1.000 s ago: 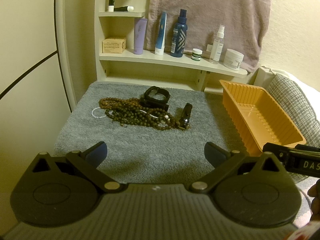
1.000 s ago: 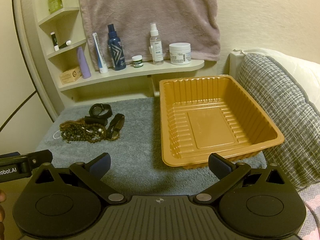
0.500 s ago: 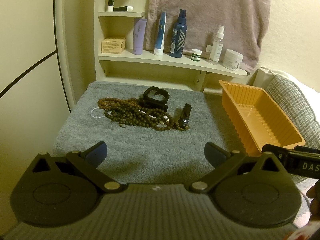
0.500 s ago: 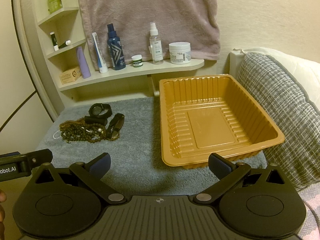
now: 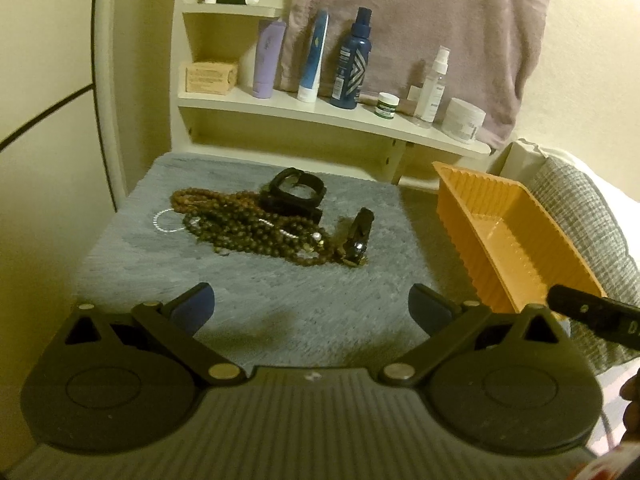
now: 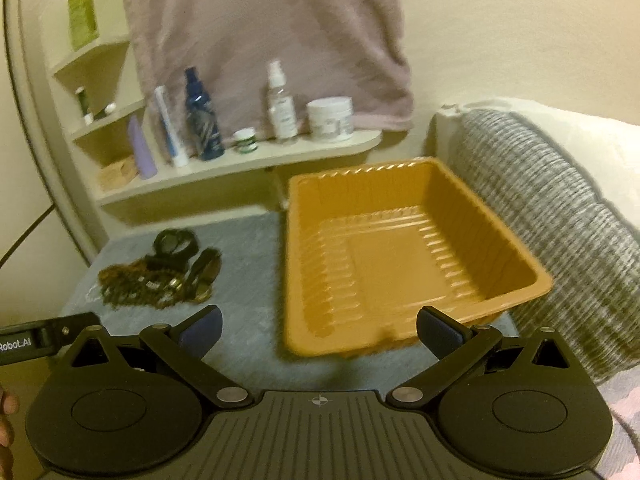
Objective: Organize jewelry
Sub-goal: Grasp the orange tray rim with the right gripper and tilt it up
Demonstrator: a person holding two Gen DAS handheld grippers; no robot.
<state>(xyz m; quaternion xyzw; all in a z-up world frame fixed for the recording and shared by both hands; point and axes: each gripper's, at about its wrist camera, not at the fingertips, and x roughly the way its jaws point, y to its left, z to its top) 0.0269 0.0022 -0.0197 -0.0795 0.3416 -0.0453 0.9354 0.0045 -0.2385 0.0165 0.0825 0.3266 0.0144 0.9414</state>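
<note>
The left gripper (image 5: 310, 306) is held with its blue-padded fingers spread wide and empty, short of the tangled heap of brown wooden bead strands (image 5: 248, 226) on the grey fleece-covered tabletop (image 5: 280, 304); the right gripper (image 6: 318, 330) is likewise spread and empty before the empty orange ribbed plastic tray (image 6: 400, 256); since the beads are knotted with a black watch band (image 5: 296, 192) and a dark bracelet (image 5: 358, 236), one pinch is judged likely to drag neighbours or shed loops outside the tray.

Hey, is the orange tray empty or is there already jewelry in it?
Empty: the orange tray shows only its bare ribbed floor; the beads lie outside on the grey mat.
</note>
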